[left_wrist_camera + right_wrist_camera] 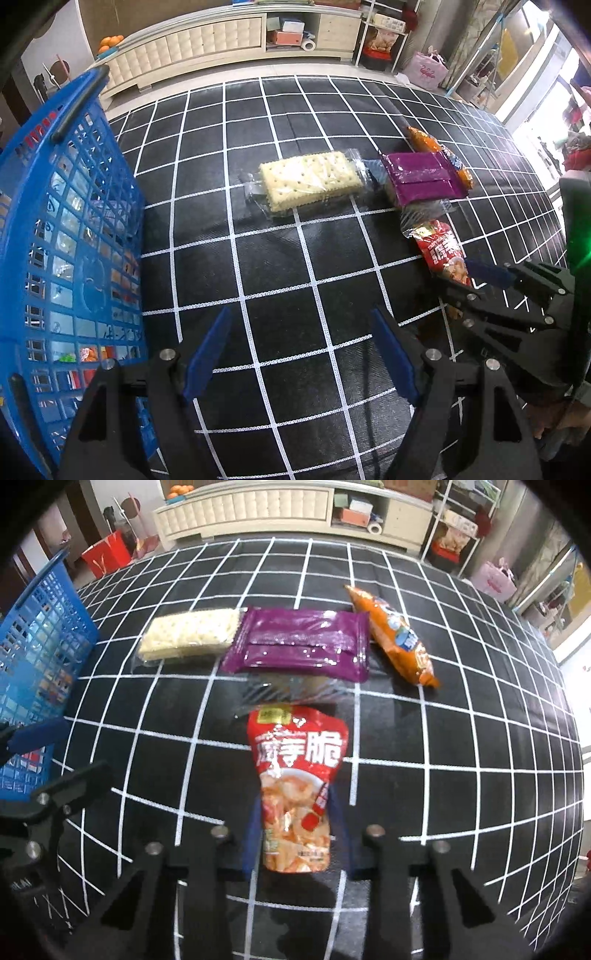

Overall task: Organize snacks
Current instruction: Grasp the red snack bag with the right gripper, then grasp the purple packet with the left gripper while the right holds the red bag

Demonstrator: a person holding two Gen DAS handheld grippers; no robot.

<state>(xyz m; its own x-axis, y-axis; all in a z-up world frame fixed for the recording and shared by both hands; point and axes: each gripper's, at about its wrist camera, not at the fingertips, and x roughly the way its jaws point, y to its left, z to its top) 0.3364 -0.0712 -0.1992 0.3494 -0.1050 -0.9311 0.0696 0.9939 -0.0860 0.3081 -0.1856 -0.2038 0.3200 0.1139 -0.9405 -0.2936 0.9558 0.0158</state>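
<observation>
On a black mat with a white grid lie a clear pack of pale crackers (312, 181) (190, 635), a purple packet (424, 179) (303, 644) and an orange snack bag (441, 157) (397, 637). My right gripper (295, 808) is shut on the lower part of a red snack bag (297, 794), which also shows in the left wrist view (445, 253). My left gripper (301, 325) is open and empty over the mat, in front of the crackers. A blue plastic basket (66, 236) (37, 664) holding several snacks stands at the left.
A cream cabinet (229, 40) with shelves of boxes runs along the far wall beyond the mat. A wire rack (384, 40) and a pink bag (426, 70) stand at the far right. A red paper bag (107, 555) sits on the floor at the far left.
</observation>
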